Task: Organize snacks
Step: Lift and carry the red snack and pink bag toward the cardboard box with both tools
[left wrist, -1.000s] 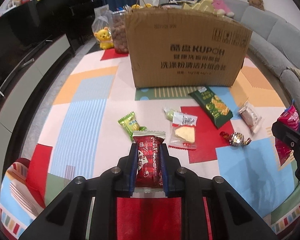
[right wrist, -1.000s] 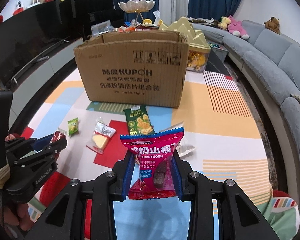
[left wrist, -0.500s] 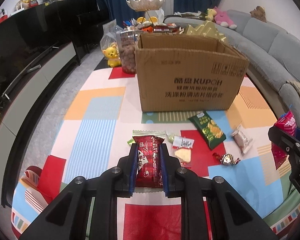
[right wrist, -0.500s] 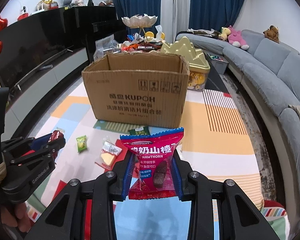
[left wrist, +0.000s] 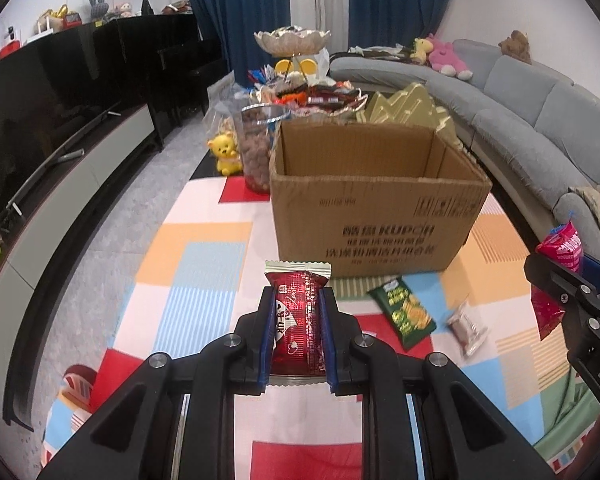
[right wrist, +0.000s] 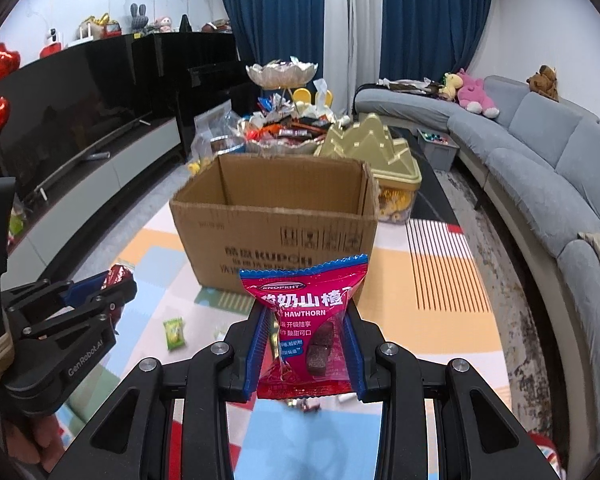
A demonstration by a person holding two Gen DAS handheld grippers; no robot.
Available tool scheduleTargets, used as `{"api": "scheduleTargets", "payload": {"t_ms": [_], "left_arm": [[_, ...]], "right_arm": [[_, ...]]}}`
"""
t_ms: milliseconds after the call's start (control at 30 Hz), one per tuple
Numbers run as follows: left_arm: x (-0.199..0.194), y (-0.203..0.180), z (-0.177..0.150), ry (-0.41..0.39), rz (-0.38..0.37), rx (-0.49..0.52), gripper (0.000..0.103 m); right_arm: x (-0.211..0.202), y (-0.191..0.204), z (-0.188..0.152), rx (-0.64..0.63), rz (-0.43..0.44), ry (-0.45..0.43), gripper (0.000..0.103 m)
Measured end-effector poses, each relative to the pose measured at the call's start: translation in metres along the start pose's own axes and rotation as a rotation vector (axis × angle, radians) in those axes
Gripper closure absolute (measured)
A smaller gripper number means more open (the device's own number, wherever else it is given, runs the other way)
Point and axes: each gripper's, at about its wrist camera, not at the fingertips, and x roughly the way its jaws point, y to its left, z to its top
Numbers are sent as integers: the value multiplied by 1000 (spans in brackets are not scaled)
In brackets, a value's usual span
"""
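Note:
My left gripper (left wrist: 298,300) is shut on a dark red snack packet (left wrist: 299,320), held above the table in front of the open cardboard box (left wrist: 376,216). My right gripper (right wrist: 306,316) is shut on a pink hawthorn snack bag (right wrist: 306,320), also raised before the box (right wrist: 276,236). The box stands open at the top; its floor is hidden. A green cracker packet (left wrist: 402,310) and a small clear-wrapped snack (left wrist: 466,324) lie on the table near the box. A small green candy (right wrist: 175,332) lies left of the box. Each gripper shows at the edge of the other's view.
Behind the box stand a jar of nuts (left wrist: 256,148), a yellow bear toy (left wrist: 225,154), a tiered snack dish (right wrist: 282,76) and a gold lidded container (right wrist: 380,152). A grey sofa (right wrist: 540,168) runs along the right, a TV cabinet (left wrist: 60,168) along the left.
Both grippers have risen and tilted up with their packets, so the box's open top now shows. The snacks on the table have dropped lower in view.

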Motion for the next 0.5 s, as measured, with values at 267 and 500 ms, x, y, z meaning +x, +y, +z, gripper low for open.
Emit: {"api": "scheduleTargets", "payload": {"t_ms": [267, 500], "left_arm": [[-2, -6, 32, -40, -7, 6, 82], [-1, -8, 57, -68, -11, 10, 82]], "right_arm": [[1, -5, 25, 0, 4, -30, 67], [6, -3, 49, -9, 11, -61, 67]]}}
